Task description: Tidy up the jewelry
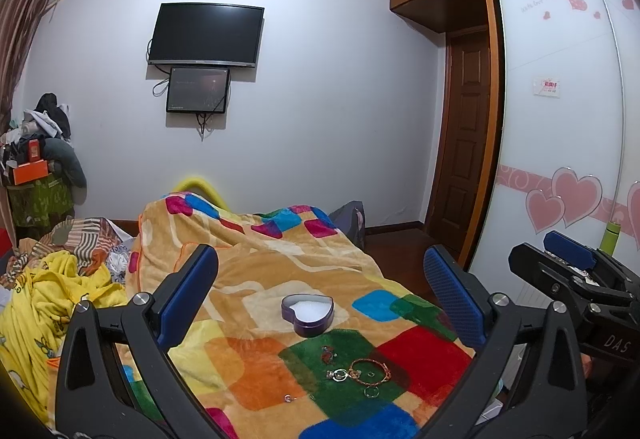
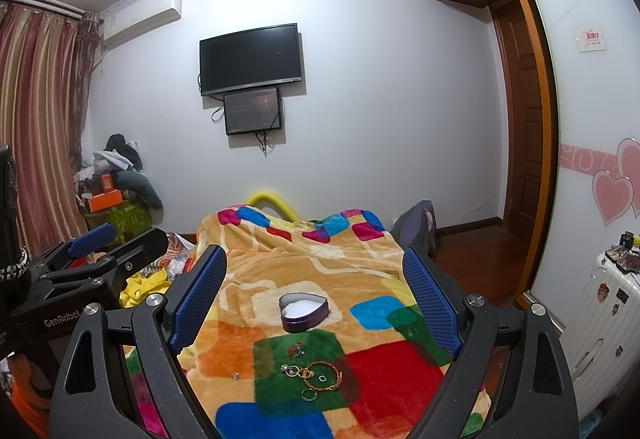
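Bedroom blanket (image 1: pixel 280 271) under two wide-apart, empty tools: "DAS" right tool (image 2: pixel 314 295), "GenRobot" left tool (image 1: pixel 320 299).

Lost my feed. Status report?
Left gripper and right gripper open, empty. Heart box open, jewelry loose on blanket. Nothing blocking.

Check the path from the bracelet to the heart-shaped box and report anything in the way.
Only a small dark trinket lies on the blanket between the bracelet and the open heart-shaped box; otherwise nothing visible blocks it.
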Motion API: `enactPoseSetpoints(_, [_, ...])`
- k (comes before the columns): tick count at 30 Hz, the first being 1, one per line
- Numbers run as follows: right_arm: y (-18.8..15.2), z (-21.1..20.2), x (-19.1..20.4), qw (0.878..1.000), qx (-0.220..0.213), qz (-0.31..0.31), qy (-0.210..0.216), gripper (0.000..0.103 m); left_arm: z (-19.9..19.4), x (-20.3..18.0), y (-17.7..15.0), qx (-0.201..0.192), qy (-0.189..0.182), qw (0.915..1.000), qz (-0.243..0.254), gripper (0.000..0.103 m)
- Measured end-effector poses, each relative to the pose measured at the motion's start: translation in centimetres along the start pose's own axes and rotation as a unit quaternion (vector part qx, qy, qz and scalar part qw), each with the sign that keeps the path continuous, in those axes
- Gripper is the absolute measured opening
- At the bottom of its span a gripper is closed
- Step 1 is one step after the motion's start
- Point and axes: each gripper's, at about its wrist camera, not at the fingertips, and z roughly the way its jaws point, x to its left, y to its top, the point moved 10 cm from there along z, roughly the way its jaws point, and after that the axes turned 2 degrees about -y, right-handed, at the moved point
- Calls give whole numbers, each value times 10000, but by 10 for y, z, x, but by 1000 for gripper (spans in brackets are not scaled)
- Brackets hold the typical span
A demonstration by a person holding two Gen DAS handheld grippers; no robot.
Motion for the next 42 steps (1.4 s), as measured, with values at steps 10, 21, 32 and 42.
enactPoseSetpoints(10, [-10, 18, -11, 9996, 243, 47, -129, 88, 25, 14, -17, 364, 96, 9993, -70, 103])
enactPoseSetpoints(21, [-71, 72, -53, 9893, 1283, 396, -564, 88, 85, 61, -90, 1472, 528, 9875, -199, 102])
enactPoseSetpoints(32, [-137, 105, -64, 9708, 2290, 493, -514, 80, 115, 71, -180, 2692, 310, 9625, -153, 75])
enactPoseSetpoints(42, [-180, 117, -49, 9547, 2941, 407, -190, 58, 118, 60, -233, 3387, -76, 9406, -221, 50])
